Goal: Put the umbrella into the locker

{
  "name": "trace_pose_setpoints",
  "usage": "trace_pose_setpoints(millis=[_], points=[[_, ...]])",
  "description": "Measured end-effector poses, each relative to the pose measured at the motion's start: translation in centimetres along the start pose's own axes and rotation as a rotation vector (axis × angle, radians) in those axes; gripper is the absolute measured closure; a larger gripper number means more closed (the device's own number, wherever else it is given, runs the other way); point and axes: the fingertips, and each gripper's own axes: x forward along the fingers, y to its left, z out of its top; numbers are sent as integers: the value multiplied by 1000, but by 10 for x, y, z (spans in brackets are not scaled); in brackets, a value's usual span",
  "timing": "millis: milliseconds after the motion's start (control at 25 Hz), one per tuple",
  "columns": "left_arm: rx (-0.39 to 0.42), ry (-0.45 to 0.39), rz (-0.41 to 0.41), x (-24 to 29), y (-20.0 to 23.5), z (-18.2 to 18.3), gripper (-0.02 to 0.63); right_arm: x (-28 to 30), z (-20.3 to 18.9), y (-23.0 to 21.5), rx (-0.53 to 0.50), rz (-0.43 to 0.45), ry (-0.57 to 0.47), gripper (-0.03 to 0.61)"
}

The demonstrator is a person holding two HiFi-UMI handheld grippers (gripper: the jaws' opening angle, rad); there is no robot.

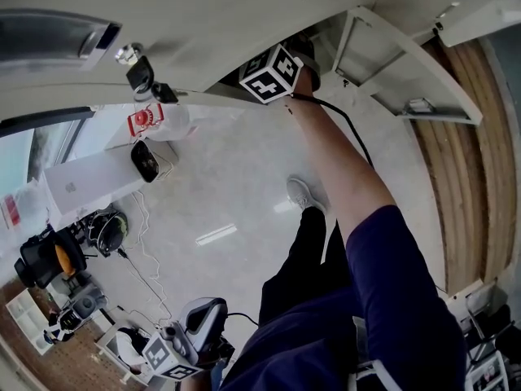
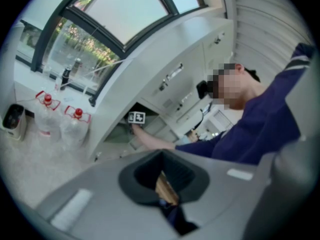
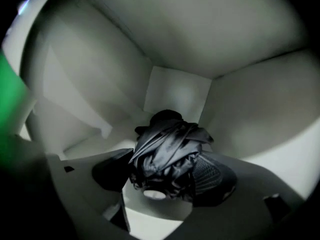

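Note:
The folded black umbrella (image 3: 167, 154) lies inside the pale locker compartment (image 3: 175, 91), its tip toward the back wall. My right gripper (image 3: 162, 178) reaches into that compartment, jaws spread wide, open. The umbrella sits between the dark pads (image 3: 216, 176), and I see no squeeze on it. In the head view only the right gripper's marker cube (image 1: 271, 73) shows at the locker's mouth; its jaws are hidden inside. My left gripper (image 2: 165, 184) hangs low by the person's side, also seen as left gripper (image 1: 191, 332), shut with nothing in it.
The locker door (image 1: 399, 63) stands swung out to the right. Keys (image 1: 138, 73) hang from a neighbouring door. Water bottles (image 1: 156, 120) with red caps and a white box (image 1: 89, 179) stand on the pale floor at left. Gear clutter (image 1: 73, 283) fills the lower left.

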Motion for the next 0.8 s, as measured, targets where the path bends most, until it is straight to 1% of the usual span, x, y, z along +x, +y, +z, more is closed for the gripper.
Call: trace_pose_setpoints(millis=[160, 440, 640, 800], points=[[5, -3, -11, -1, -3, -1, 612, -12, 6, -1, 20, 11, -29, 253], [26, -23, -41, 0, -12, 7, 612, -46, 8, -3, 64, -6, -62, 252], [43, -58, -83, 6, -20, 13, 612, -88, 16, -2, 71, 4, -95, 253], [66, -92, -114, 12, -28, 20, 612, -135, 16, 8, 110, 47, -102, 253]])
